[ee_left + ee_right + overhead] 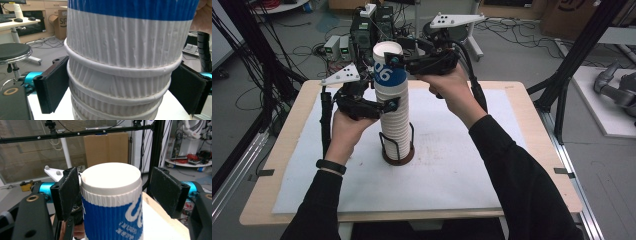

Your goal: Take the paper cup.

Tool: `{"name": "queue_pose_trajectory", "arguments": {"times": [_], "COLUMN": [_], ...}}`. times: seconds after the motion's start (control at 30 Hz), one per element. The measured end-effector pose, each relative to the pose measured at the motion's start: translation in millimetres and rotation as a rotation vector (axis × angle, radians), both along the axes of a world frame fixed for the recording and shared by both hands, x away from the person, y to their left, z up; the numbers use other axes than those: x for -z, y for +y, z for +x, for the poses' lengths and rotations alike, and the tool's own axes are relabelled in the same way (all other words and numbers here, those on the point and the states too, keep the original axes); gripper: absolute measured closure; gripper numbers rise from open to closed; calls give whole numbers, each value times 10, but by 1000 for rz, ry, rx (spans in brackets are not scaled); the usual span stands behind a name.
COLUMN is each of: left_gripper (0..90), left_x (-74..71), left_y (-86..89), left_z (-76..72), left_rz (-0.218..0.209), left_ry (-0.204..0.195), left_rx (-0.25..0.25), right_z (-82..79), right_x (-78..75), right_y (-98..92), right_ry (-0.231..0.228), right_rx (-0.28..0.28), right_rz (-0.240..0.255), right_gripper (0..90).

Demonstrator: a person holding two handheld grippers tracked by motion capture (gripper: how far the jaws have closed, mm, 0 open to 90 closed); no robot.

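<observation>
The left tongs (384, 106) are clamped on the stack of paper cups (394, 117) at about mid-height, one black pad (53, 85) at nine o'clock of the stack and the other at three o'clock, both pressed against the ribbed white walls. In the left gripper view four rolled cup rims can be counted between and just below the pads; how many cups the whole stack holds I cannot tell.

The right tongs (398, 61) sit at the top cup (112, 200), the one with the blue band and white lettering. In the right gripper view the pad at nine o'clock touches the cup's rim, while the pad at three o'clock stands apart from it with a gap between, so these tongs are spread about the cup and not pinching it.

The stack stands upright in one dark wire holder (398, 150) with a round brown base, at the middle of the white mat (452, 165) that covers the bench (272, 165). Two hands hold the grippers, the left hand (343, 130) at eight o'clock of the stack and the right hand (455, 90) at two o'clock.
</observation>
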State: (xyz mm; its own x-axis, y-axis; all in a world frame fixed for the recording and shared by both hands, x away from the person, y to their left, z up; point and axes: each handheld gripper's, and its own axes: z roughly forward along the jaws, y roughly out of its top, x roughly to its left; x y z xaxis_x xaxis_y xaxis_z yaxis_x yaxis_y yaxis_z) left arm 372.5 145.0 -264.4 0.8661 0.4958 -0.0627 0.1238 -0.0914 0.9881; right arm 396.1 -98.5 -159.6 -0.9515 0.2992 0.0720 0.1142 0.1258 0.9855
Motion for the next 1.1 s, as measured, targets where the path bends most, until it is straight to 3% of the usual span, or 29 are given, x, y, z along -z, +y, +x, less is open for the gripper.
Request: {"name": "queue_pose_trajectory", "arguments": {"times": [0.23,0.53,0.77,1.1], "left_gripper": [105,105,105,105], "left_x": [2,2,3,1], "left_y": [3,3,0,2], "left_z": [5,2,0,-3], "left_rz": [2,-2,-5,2], "left_ry": [-3,0,0,-3], "left_rx": [1,1,1,1], "right_z": [29,22,8,-63], "right_x": [-1,-6,-78,-295], "right_y": [70,90,69,5], "right_ry": [38,29,13,-25], "right_rx": [-5,-11,-15,-18], "right_rz": [-27,-28,0,57], "right_gripper": [270,306,307,307]}}
